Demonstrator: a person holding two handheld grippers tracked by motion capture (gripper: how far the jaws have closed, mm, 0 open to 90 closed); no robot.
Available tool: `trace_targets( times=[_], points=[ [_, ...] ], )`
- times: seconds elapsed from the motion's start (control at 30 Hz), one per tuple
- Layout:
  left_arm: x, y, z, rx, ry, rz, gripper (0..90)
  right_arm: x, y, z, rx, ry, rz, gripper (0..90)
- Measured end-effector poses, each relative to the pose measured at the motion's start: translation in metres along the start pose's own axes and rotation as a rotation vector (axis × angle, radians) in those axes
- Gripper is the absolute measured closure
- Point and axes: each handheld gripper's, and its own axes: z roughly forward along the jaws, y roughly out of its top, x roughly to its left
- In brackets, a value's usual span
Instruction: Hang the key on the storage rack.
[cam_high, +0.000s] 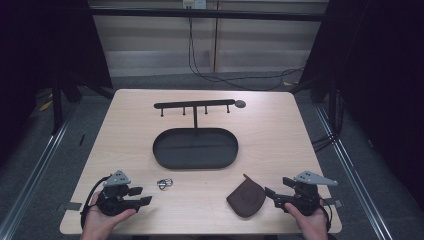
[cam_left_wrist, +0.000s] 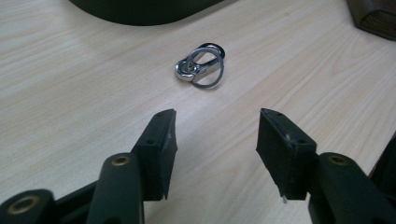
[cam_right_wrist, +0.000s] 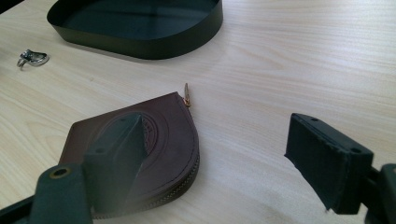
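Left hand: person's left hand (cam_high: 101, 222) at the near-left table edge, holding the left gripper from behind.
Left gripper: left gripper (cam_high: 142, 195) near the front-left of the table, pointing right toward the key ring; grey three-cornered plate on top. Jaws spread wide, released, nothing between them; in the left gripper view (cam_left_wrist: 215, 135) bare wood shows in the gap.
Key ring: silver key ring (cam_high: 164, 183) with a clip, lying flat on the table just right of the left gripper's jaws, in front of the tray; apart from the jaws. In the left gripper view (cam_left_wrist: 201, 64) it sits ahead of the jaws, rings overlapping.
Table: light wood table (cam_high: 275, 130), square top, grey floor around it.
Tray: dark oval tray (cam_high: 160, 155) at table centre, shallow wall, inside looks bare.
Rack: thin black rack (cam_high: 195, 105), horizontal bar with short pegs hanging down, on a post at the tray's far edge; small round disc at its right end.
Pouch: brown leather pouch (cam_high: 246, 199), rounded, zipped, flat on the table front-right, just left of the right gripper's jaws. In the right gripper view (cam_right_wrist: 173, 135) the left jaw overlaps it; whether touching cannot be told. Brass zip pull at the top.
Right gripper: right gripper (cam_high: 272, 196) front-right, pointing left at the pouch. Jaws wide apart, released, holding nothing (cam_right_wrist: 212, 149).
Right hand: person's right hand (cam_high: 311, 222) at the near-right edge, on the gripper.
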Motion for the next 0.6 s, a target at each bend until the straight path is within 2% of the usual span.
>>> trace_targets(
  times=[0.27, 0.37, 0.47, 0.5, 0.6],
  points=[
    [0.003, 0.005, 0.000, 0.004, -0.009, -0.027, 53.8, -0.001, 0.000, 0.000, -0.001, -0.001, 0.004, 19.5],
    [0.003, 0.007, -0.001, 0.011, -0.012, -0.017, 55.3, 0.000, 0.000, -0.001, -0.003, -0.004, 0.004, 19.5],
    [0.000, 0.010, -0.001, 0.012, -0.004, 0.013, 57.8, -0.001, 0.000, -0.001, -0.003, -0.004, 0.006, 19.5],
    [0.000, 0.012, -0.001, 0.025, -0.001, 0.034, 58.6, 0.000, 0.000, -0.001, -0.004, -0.004, 0.000, 19.5],
    [-0.001, 0.015, 0.000, 0.027, -0.006, 0.034, 59.8, 0.001, 0.000, 0.000, 0.002, 0.000, -0.008, 19.5]
  ],
)
